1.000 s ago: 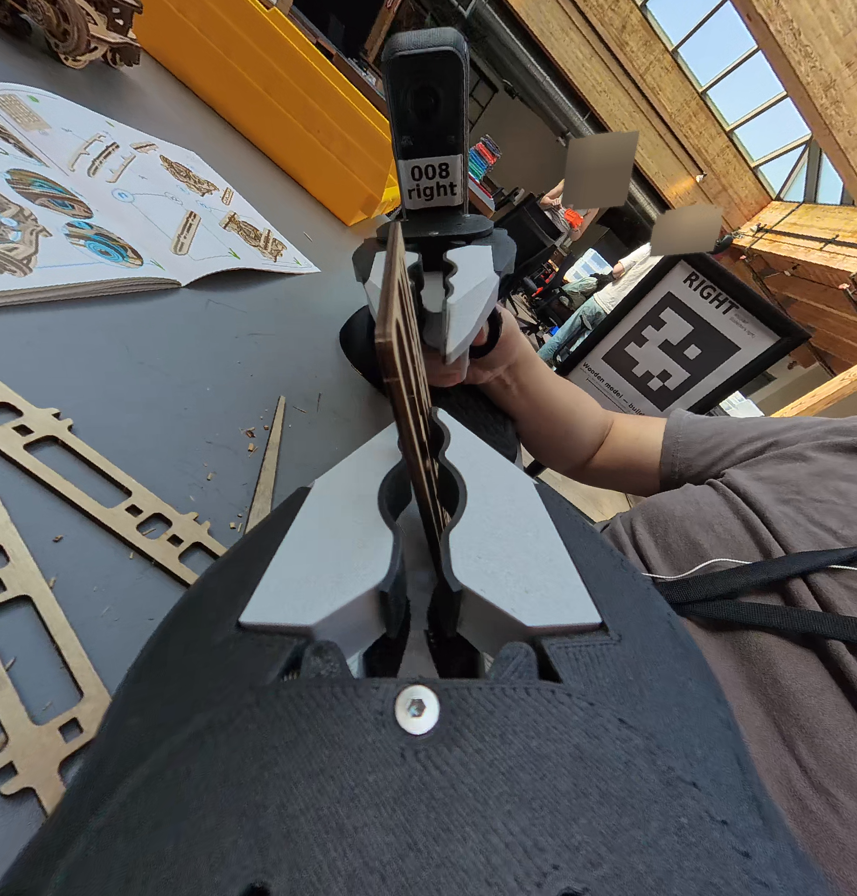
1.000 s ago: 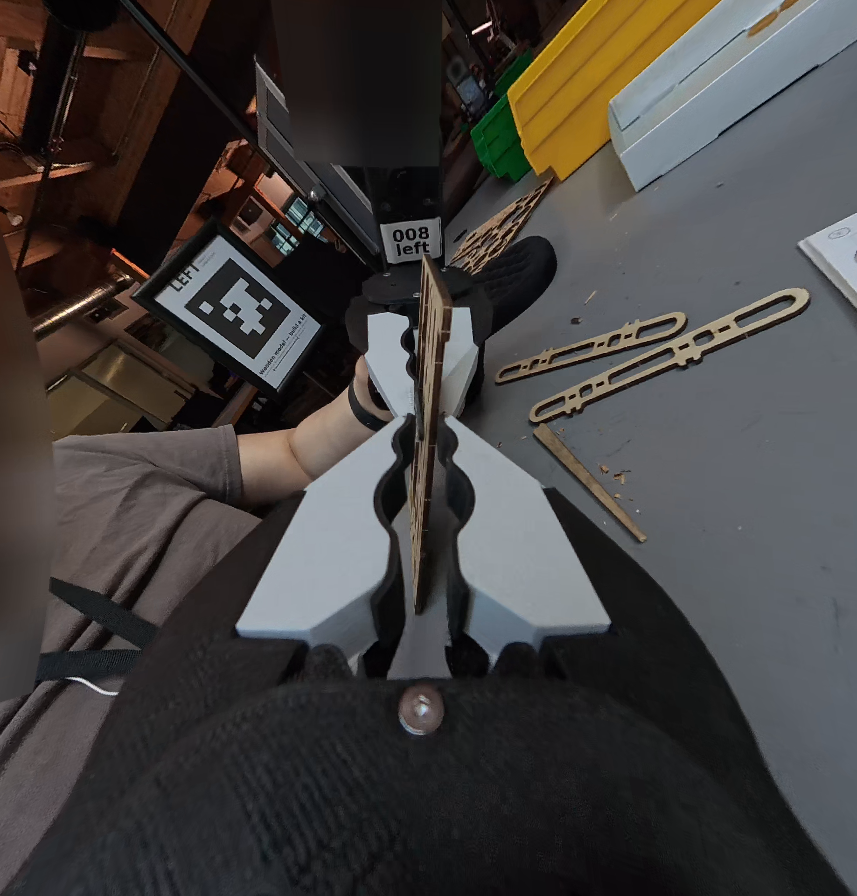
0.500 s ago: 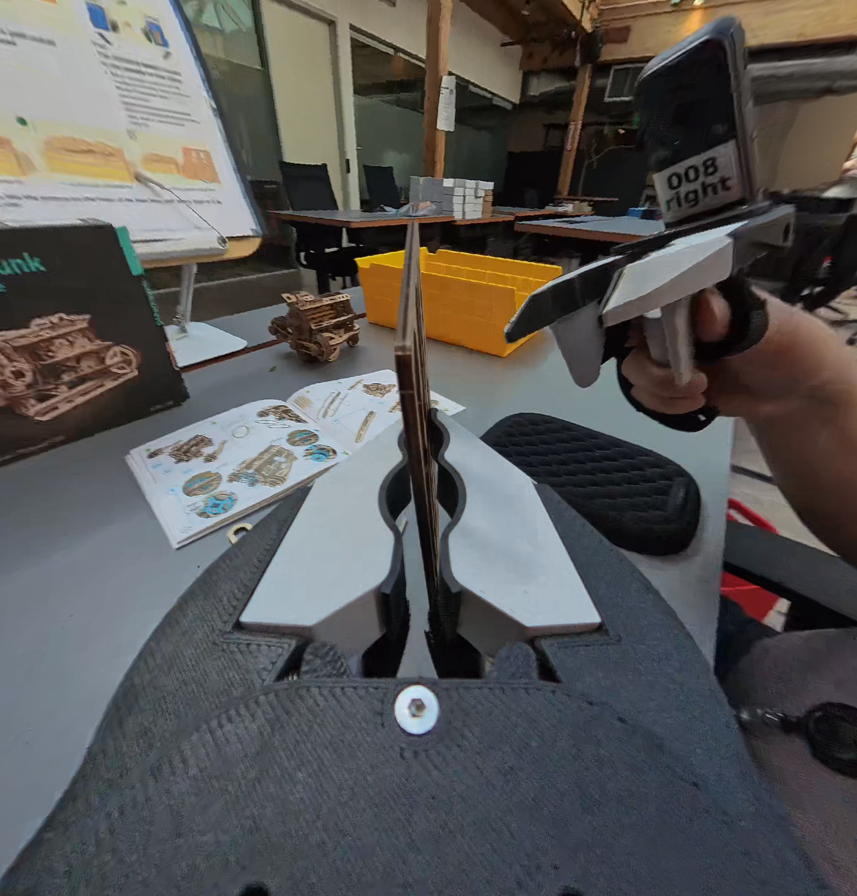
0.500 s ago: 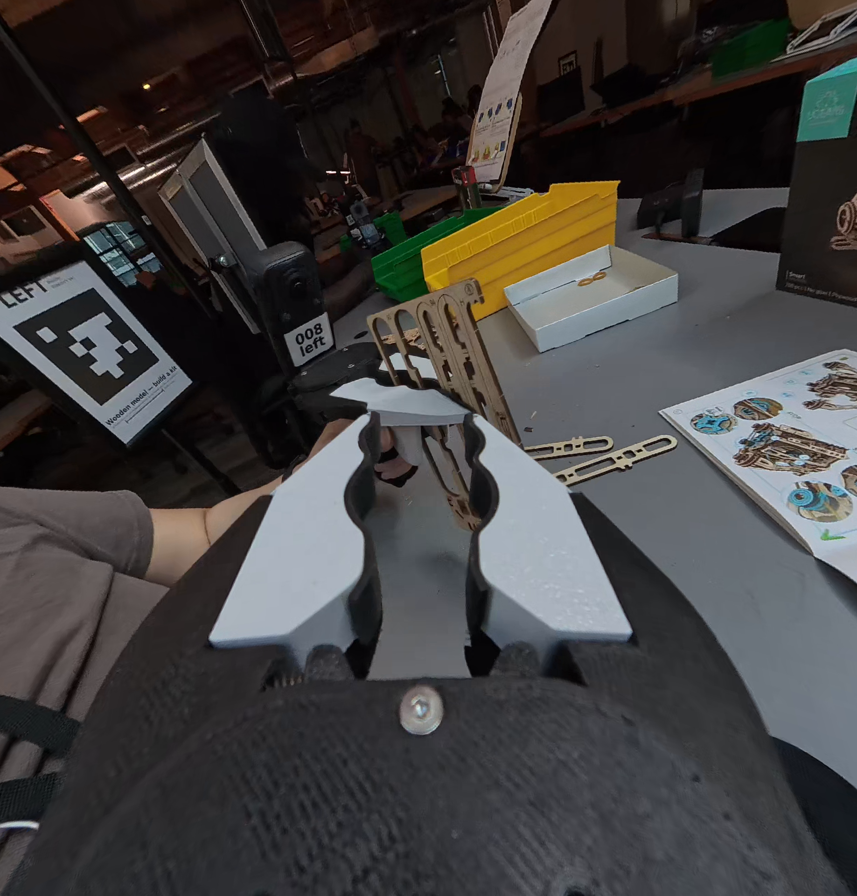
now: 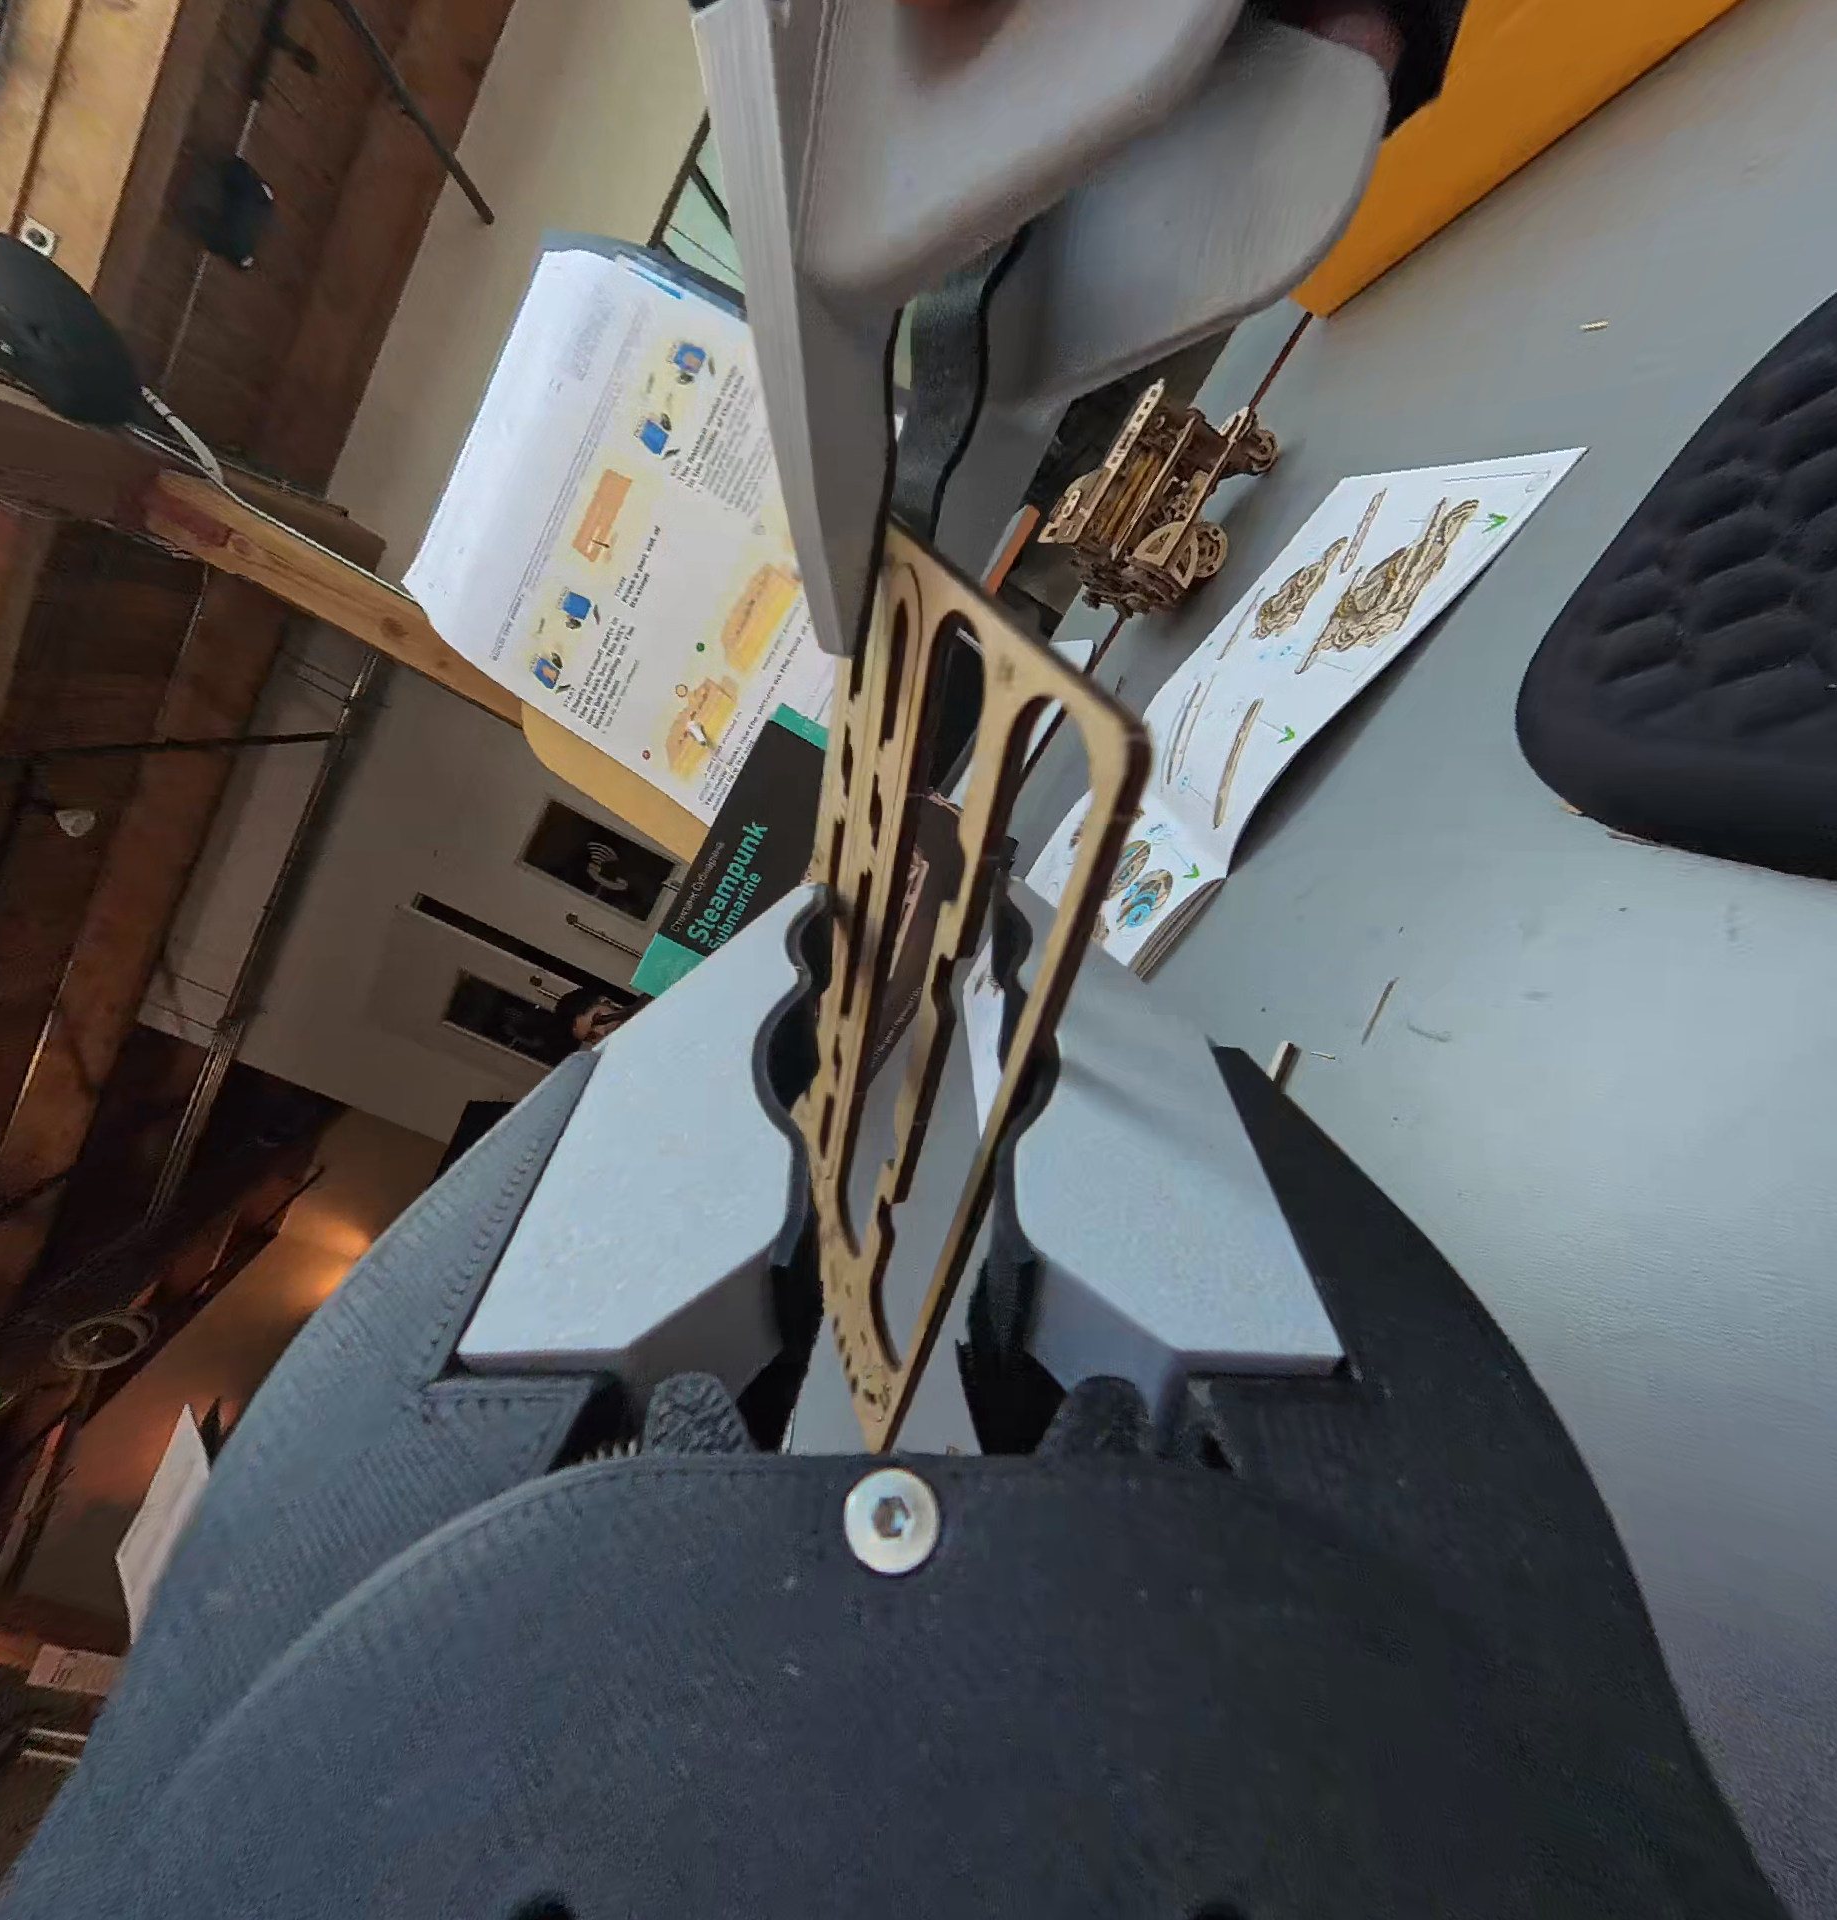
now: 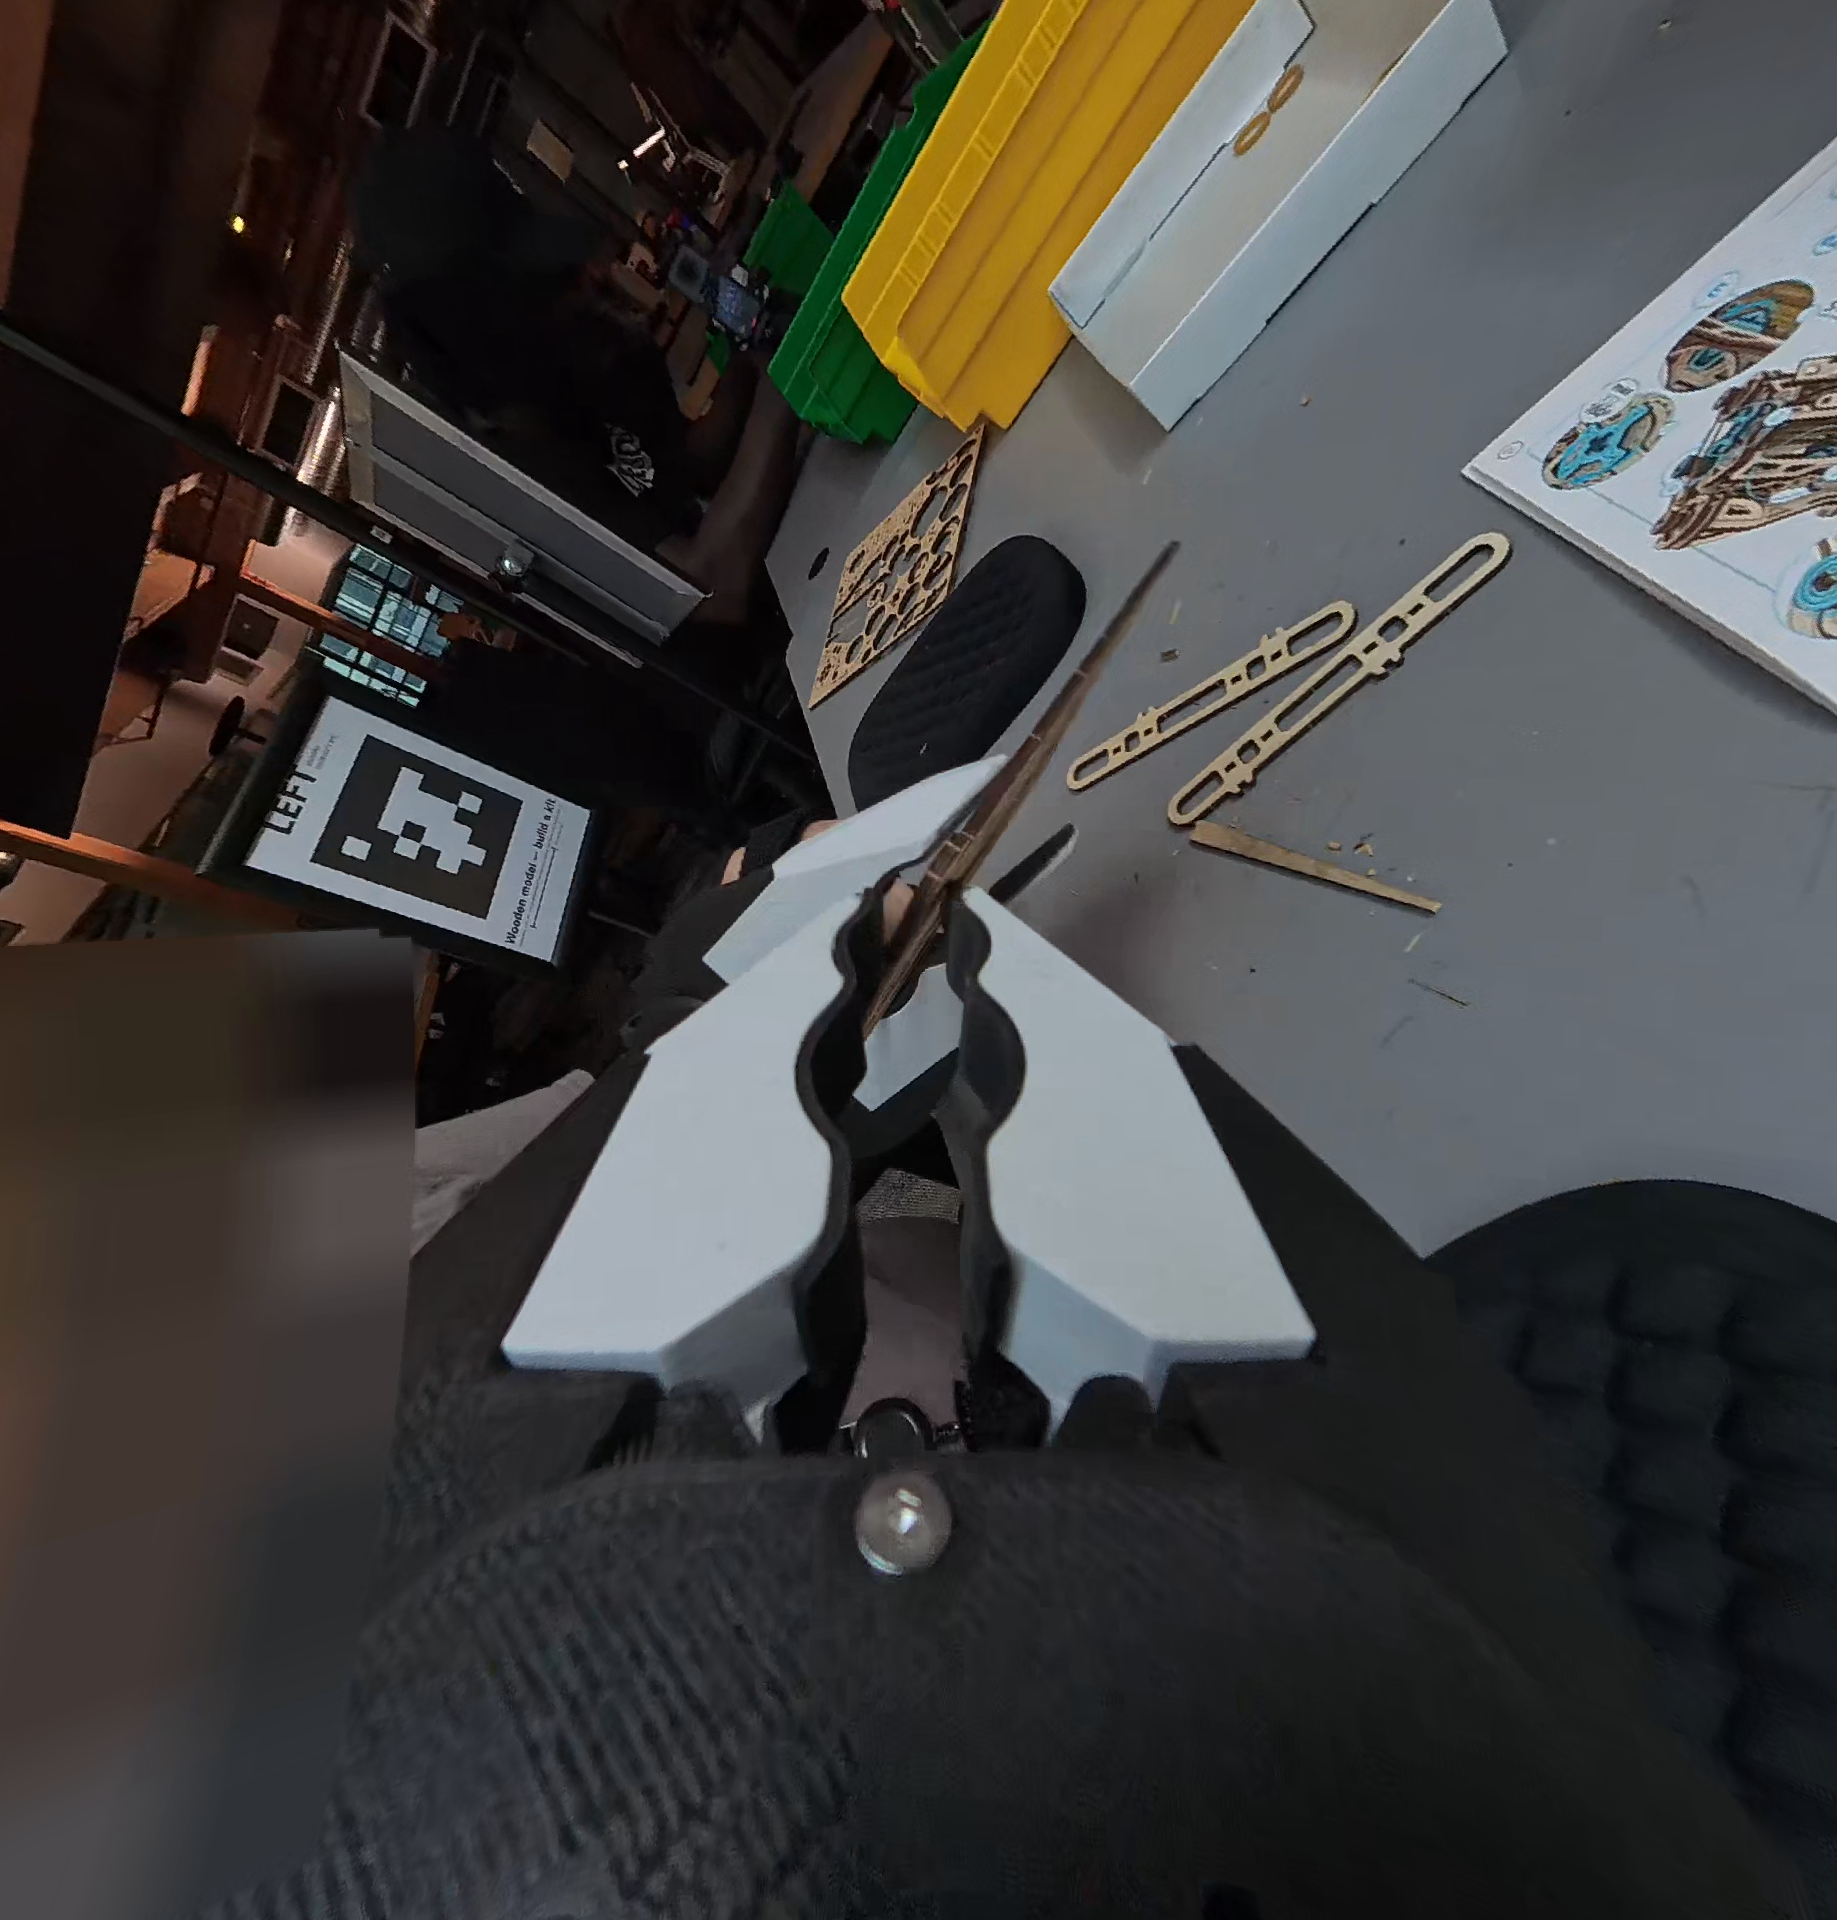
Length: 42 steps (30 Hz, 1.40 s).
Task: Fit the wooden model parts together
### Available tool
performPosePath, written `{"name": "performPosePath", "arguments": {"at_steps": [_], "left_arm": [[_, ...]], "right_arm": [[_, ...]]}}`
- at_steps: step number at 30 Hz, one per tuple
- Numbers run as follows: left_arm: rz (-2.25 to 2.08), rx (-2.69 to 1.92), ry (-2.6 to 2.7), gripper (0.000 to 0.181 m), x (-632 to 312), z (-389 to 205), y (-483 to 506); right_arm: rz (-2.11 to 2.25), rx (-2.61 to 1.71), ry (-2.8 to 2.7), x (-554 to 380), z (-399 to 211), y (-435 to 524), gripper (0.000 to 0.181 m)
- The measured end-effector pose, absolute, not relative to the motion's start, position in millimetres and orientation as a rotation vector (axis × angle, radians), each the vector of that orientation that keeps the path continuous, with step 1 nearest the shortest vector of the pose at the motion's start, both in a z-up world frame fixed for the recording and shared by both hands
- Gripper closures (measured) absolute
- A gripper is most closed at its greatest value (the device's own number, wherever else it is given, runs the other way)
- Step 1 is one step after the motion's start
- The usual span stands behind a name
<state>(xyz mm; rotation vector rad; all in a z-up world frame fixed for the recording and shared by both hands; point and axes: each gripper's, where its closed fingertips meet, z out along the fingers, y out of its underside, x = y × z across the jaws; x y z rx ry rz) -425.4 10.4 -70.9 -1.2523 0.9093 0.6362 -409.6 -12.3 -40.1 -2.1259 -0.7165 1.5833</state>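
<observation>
**Everything else sitting around on that grey table**

The grey table (image 6: pixel 1516 987) has quite a spread. An open instruction booklet (image 6: pixel 1724 447) lies at the right edge, and a white shallow box (image 6: pixel 1257 208) sits beside a yellow bin (image 6: pixel 976 239), with a green bin (image 6: pixel 820 322) just behind that. Two black quilted pads show up, one far (image 6: pixel 955 665) and one near (image 6: pixel 1672 1382). An instruction poster (image 5: pixel 623 520) stands in the background, and a dark product box (image 5: pixel 727 873) stands just below it.

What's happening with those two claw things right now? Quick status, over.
Left gripper open around the wooden sheet, not clamping. Right gripper pinching the sheet's far end. Two loose wooden strips on the grey table, clear of the work.
</observation>
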Motion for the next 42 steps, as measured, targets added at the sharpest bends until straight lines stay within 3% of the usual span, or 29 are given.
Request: {"name": "performPosePath", "arguments": {"at_steps": [1,6,12,19,24,27,31,35,40,42], "left_arm": [[0.608,-1.277,0.928,0.139,-423,-78,10],[0.336,-1.476,0.969,0.112,-432,-116,-1],[-0.315,-1.634,0.665,0.115,-480,-101,-11],[-1.057,-1.836,0.603,0.130,-487,-111,9],[-1.256,-1.830,0.691,0.174,-474,-122,1],[-1.332,-1.809,0.710,0.180,-473,-123,-5],[-1.227,-1.817,0.774,0.181,-475,-129,-4],[-1.256,-1.803,0.829,0.181,-472,-127,-10],[-1.205,-1.739,0.922,0.181,-468,-122,-18],[-1.169,-1.728,0.940,0.181,-468,-122,-18]], "right_arm": [[1.554,-2.143,-0.719,-403,-48,-7,0.178],[1.638,-2.100,-0.601,-374,-76,17,0.181],[1.735,-1.939,-0.671,-356,-94,24,0.181],[1.813,-1.832,-0.797,-368,-105,19,0.181],[1.803,-1.808,-0.880,-373,-106,15,0.181],[1.718,-1.864,-0.896,-375,-114,24,0.179],[1.391,-1.772,-1.124,-381,-107,39,0.138],[1.026,-1.557,-1.453,-405,-86,27,0.117],[0.787,-1.530,-1.824,-448,-99,-9,0.118],[0.787,-1.647,-1.911,-456,-116,-14,0.129]]}}
